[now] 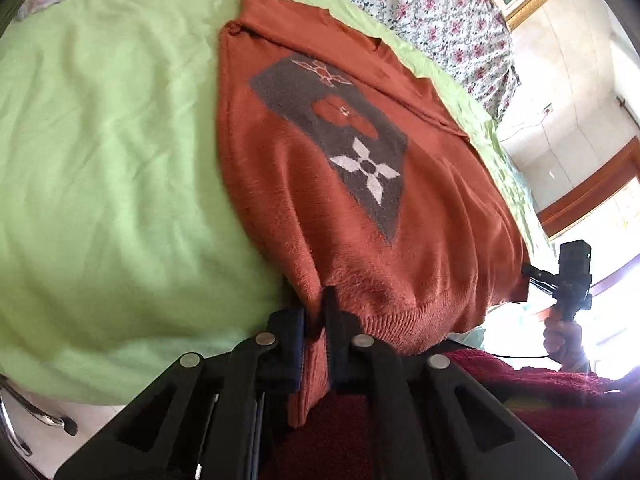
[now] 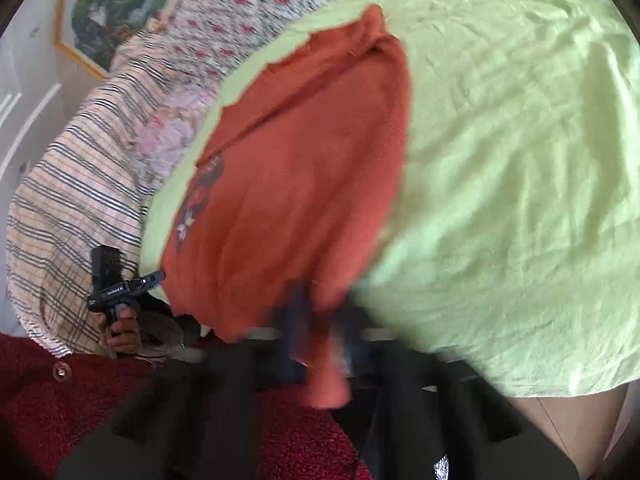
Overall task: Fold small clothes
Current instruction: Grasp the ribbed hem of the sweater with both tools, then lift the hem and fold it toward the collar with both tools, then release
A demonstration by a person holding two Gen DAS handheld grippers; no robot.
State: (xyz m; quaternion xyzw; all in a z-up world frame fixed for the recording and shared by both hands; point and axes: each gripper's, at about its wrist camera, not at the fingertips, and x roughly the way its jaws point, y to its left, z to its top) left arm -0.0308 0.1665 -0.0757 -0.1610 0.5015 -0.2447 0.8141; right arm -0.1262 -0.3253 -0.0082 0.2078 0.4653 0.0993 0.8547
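A rust-orange knit sweater (image 1: 320, 200) with a grey patch and white flower motifs lies on a light green sheet (image 1: 112, 152). My left gripper (image 1: 316, 320) is shut on the sweater's near ribbed hem at one corner. My right gripper (image 2: 320, 320) is shut on the other hem corner; that view is blurred. The sweater (image 2: 304, 168) stretches away from both grippers across the sheet (image 2: 520, 160). Each gripper shows in the other's view, the right one (image 1: 568, 276) at the far right and the left one (image 2: 116, 284) at the lower left.
A floral bedspread (image 1: 432, 12) and a striped cloth (image 2: 80, 208) lie beyond the green sheet. A dark red fleece garment (image 1: 540, 400) on the person fills the near bottom. A framed picture (image 2: 104, 12) hangs on the wall.
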